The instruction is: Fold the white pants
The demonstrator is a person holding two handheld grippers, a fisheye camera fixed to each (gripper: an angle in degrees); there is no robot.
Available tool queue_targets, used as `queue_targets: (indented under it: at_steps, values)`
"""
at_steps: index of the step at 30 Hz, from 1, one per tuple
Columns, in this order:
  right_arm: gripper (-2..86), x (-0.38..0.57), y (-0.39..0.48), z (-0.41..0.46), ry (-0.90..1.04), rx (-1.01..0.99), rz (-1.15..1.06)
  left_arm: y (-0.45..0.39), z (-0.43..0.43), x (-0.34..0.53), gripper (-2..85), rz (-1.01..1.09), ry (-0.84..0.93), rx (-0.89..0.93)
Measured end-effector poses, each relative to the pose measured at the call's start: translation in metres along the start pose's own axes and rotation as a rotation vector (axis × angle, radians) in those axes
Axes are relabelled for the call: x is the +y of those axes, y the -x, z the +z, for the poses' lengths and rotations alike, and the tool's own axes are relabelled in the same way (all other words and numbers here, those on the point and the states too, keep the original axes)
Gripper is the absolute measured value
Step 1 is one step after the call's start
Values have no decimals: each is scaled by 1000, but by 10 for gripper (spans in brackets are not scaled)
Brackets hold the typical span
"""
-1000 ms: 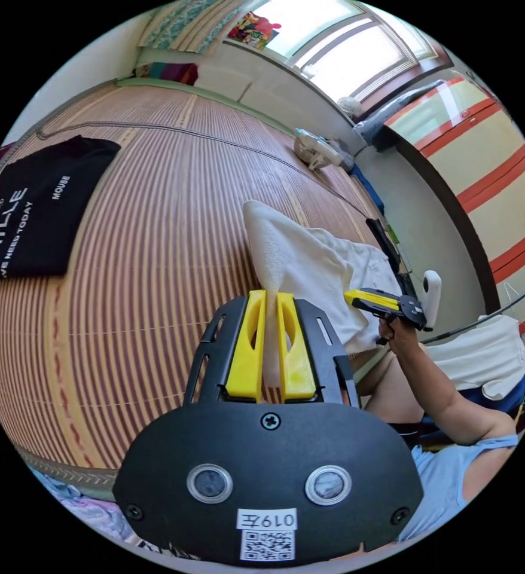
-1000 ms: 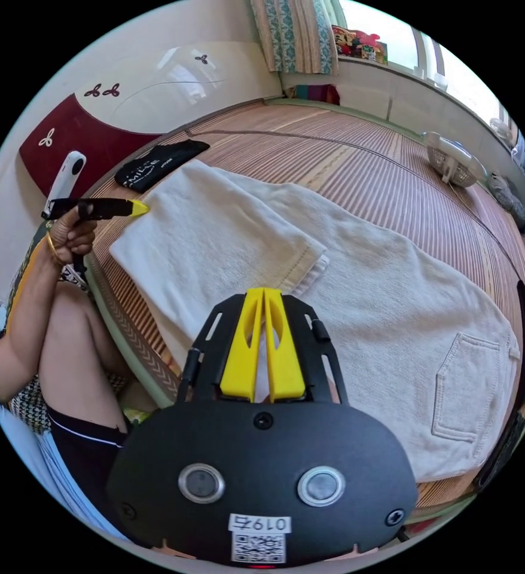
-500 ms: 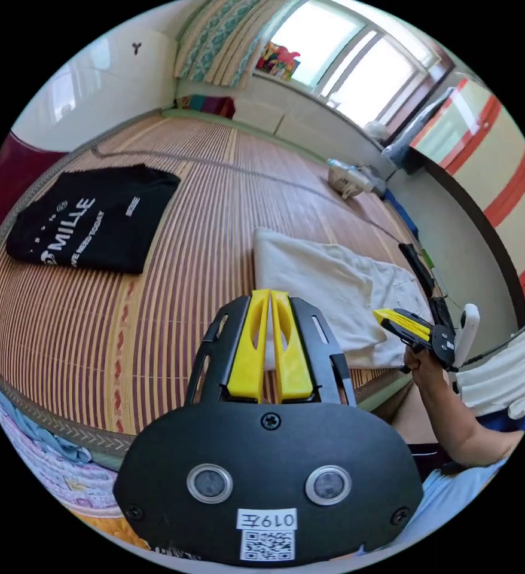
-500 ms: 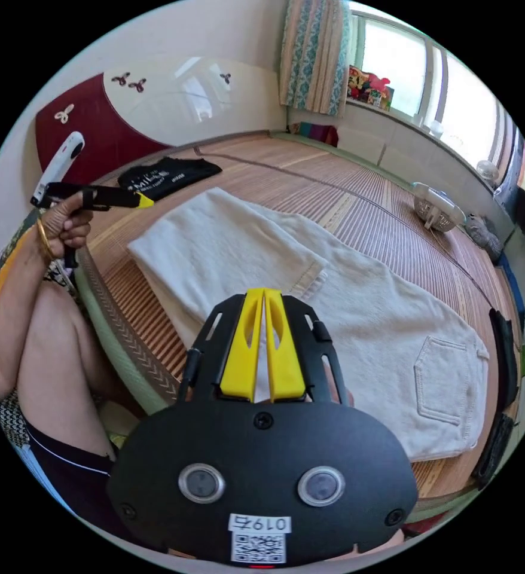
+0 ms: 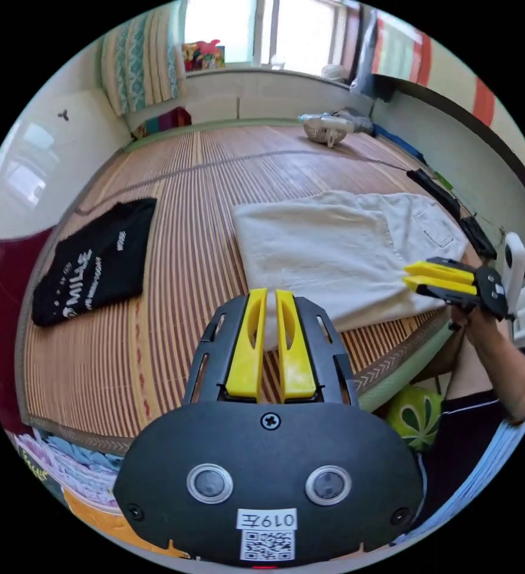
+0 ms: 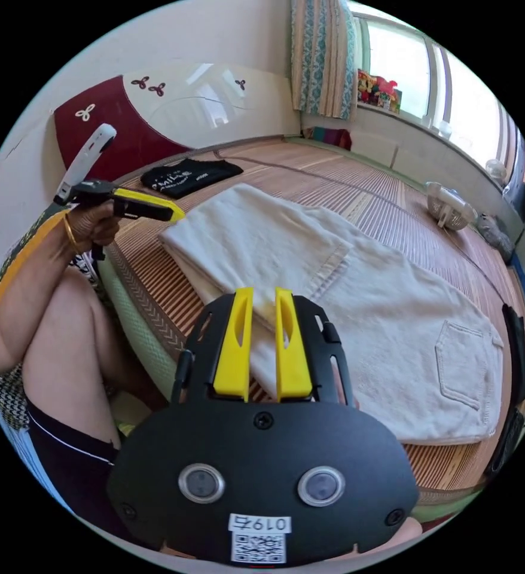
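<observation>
white pants flat on bamboo mat, legs folded once over seat. left hand-held gripper & right hand-held gripper both released, jaws parted, off cloth. prob 1–2 folds left.

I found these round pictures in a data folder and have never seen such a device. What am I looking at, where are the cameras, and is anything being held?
These are two fisheye pictures, each taken by a camera riding on a hand-held tool with two yellow jaws. A person holds one tool in each hand.

In the left gripper view, the left gripper sits at the bottom centre, and the other tool comes in from the side. In the right gripper view, the right gripper is at the bottom centre, and the left one appears at the upper left, in the person's hand.

On the striped woven mat lie the white pants, with the leg end folded over the upper part, and further off a folded black shirt. A small white fan stands near the window.

Both grippers have a gap between their jaws and hold nothing.
</observation>
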State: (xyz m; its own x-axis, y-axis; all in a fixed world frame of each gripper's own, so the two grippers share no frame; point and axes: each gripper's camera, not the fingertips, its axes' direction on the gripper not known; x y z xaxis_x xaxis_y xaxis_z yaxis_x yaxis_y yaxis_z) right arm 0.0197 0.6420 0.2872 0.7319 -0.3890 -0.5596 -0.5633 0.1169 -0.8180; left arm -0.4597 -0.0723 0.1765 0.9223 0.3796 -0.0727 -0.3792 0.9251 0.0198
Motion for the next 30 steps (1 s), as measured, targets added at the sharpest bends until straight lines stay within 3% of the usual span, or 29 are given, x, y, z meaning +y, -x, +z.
queue_targets:
  at_steps: [3, 5, 8, 30]
  values:
    - [51, 20, 20, -20, -66, 115, -82, -62, -31, 48, 10, 246, -113, -213]
    - [54, 36, 32, -22, -66, 143, -129, -114, -23, 92, 13, 424, -102, -423]
    - [62, 47, 40, -25, -79, 118, -92, -168, -3, 125, 18, 573, -88, -576]
    - [46, 72, 110, -13, -55, 243, 6, -282, 54, 176, 23, 609, -30, -654]
